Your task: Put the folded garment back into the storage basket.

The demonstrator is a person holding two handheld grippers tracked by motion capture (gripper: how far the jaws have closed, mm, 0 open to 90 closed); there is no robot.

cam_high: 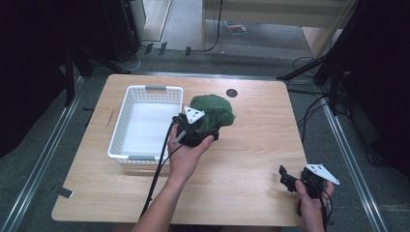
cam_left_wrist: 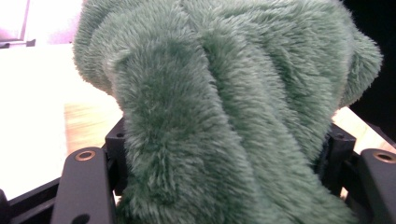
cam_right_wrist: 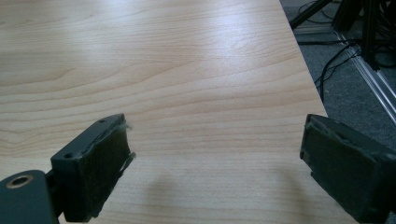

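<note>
Green plush cloth (cam_left_wrist: 224,116) hides the clamped left tongs' (cam_high: 205,126) tips; right tongs (cam_right_wrist: 215,172) gape empty.

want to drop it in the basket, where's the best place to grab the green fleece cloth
Grip a raised fold of the green fleece cloth on its near edge, coming from the person's side. It sits bunched in a soft mound, so folds stand up to pinch. The left hand-held gripper is already there, with fleece between its jaws.

Looks like a lab recording setup: light wooden desk (cam_high: 251,159) ringed by black stands (cam_high: 333,63), floor cables (cam_high: 309,113), metal rails (cam_high: 43,154), dark curtains.
</note>
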